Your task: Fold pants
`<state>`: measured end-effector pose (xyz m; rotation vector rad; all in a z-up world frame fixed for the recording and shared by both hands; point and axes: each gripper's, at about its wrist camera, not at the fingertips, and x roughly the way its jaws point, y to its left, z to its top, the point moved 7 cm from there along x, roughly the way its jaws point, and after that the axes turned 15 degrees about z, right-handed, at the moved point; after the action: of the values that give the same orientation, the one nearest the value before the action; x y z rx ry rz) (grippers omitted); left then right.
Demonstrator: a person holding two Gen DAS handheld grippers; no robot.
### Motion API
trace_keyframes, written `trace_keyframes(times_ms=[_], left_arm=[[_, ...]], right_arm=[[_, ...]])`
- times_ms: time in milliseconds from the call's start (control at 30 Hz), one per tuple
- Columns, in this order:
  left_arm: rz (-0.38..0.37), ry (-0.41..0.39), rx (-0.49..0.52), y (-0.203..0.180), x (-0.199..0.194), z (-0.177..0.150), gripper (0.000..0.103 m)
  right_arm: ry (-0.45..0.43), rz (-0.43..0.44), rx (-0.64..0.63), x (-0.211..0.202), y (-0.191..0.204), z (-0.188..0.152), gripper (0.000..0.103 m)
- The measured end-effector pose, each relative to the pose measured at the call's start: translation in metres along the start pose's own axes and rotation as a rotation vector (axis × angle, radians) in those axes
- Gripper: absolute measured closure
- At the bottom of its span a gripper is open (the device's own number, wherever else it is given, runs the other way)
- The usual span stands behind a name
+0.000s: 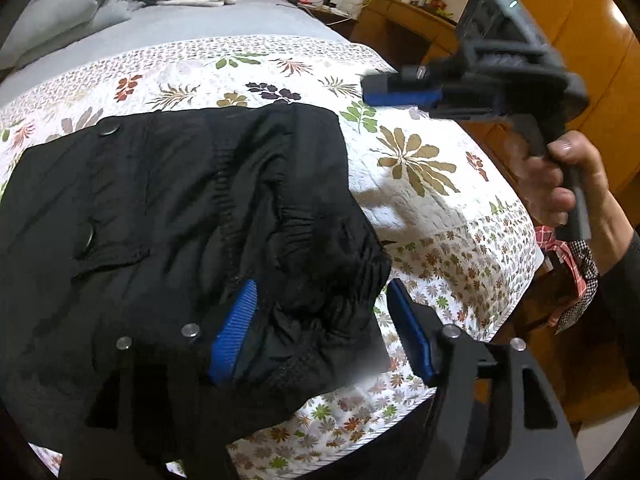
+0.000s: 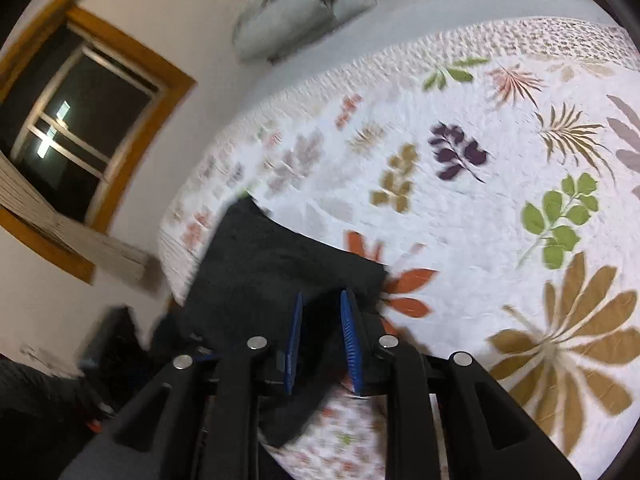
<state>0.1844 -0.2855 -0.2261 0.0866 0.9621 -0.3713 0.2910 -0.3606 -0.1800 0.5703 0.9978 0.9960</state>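
Note:
The black pants (image 1: 172, 216) lie folded on the floral quilt (image 1: 420, 184), with the elastic waistband bunched at the near right. My left gripper (image 1: 324, 332) is open, its blue pads wide apart around the waistband edge. My right gripper (image 1: 384, 94) shows in the left wrist view held in a hand above the quilt, to the right of the pants. In the right wrist view my right gripper (image 2: 322, 344) is slightly open, with a gap between its pads, above a corner of the black pants (image 2: 280, 264). Nothing is clamped between its pads.
Grey pillows (image 1: 68, 4) and a grey sheet lie at the bed's head. Wooden cabinets (image 1: 560, 40) and a shelf stand right of the bed. A window (image 2: 80, 100) is in the wall to the left. Checked cloth (image 1: 568, 272) hangs by the bed's right edge.

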Motion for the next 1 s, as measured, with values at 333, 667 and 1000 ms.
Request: trace_keyframes(times_ms=[333,667,1000], left_arm=[[-0.242,-0.027,-0.101,0.016,-0.039,-0.009,0.016],[-0.254,-0.091,-0.365,0.148,-0.089,-0.022,0.013],[-0.331,0.008,-0.412,0.186,-0.048,-0.029,0.013]], right_arm=[[0.011,-0.019,0.03,0.057,0.002,-0.021,0.089],[-0.107,-0.033,-0.003,0.033,0.05,-0.051,0.083],[-0.091,-0.049,0.038,0.07,0.064,-0.112,0.085]])
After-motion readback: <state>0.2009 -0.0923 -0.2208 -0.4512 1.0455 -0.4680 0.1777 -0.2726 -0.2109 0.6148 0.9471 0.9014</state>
